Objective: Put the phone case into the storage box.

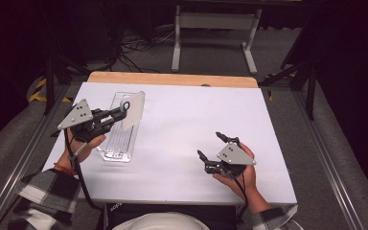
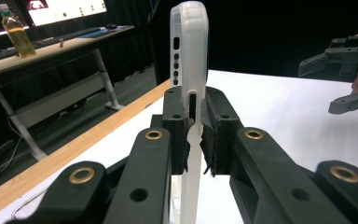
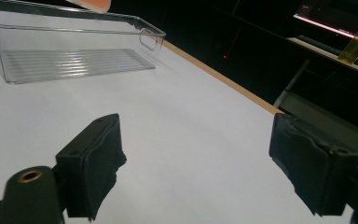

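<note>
Jaws on my left gripper [image 2: 193, 135] are pinched tight on the edge of a translucent white phone case [image 2: 189, 56], which stands on end between the pads; from the high view I hold it tilted in the air just above the clear plastic tray [image 1: 116, 154], over the tray's far half. My right gripper [image 1: 218, 146] has its jaws spread wide with nothing between them, and it hovers low over the white table [image 1: 182, 120], well apart from the tray on its right side. I judge this to be the carry step, with the case lifted and either bound for the tray or just taken from it; I cannot tell which. If it is bound for the tray, I need to lay the case flat, lower it inside the tray walls and then let go. Beyond the tray lies the table's wooden far edge [image 1: 172, 79].
</note>
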`<state>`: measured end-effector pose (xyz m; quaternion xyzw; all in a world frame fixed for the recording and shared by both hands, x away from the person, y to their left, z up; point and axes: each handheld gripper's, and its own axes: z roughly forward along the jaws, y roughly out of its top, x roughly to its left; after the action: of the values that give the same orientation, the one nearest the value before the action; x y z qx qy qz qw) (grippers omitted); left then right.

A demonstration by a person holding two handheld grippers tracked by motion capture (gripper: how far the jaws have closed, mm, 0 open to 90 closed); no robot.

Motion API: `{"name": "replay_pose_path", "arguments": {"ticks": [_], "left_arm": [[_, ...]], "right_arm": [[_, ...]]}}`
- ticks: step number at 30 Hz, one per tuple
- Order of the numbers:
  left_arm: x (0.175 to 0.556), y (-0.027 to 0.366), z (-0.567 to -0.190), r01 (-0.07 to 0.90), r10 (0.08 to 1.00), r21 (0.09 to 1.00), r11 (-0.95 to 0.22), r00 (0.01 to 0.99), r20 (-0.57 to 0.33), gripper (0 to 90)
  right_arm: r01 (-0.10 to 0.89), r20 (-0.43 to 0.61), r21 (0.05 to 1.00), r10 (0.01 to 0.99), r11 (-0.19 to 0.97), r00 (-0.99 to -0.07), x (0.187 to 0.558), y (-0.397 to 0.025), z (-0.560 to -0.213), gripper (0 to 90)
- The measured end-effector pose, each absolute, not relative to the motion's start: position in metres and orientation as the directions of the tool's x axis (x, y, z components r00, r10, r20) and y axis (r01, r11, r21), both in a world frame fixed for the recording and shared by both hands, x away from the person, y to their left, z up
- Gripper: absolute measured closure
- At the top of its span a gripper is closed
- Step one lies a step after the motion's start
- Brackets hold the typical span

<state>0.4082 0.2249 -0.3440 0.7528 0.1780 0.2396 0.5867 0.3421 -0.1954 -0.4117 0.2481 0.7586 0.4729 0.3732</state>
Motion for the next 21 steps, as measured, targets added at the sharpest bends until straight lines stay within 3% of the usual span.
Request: {"name": "replay_pose_path", "arguments": {"ticks": [21], "left_arm": [[0.432,0.242,-0.360,0.049,0.595,0.967,-0.252,0.795,0.115,80.9]], "right_arm": [[0.028,-0.340,0.895,0.721,0.445,-0.604,0.343,-0.193,-0.414,17.8]]}}
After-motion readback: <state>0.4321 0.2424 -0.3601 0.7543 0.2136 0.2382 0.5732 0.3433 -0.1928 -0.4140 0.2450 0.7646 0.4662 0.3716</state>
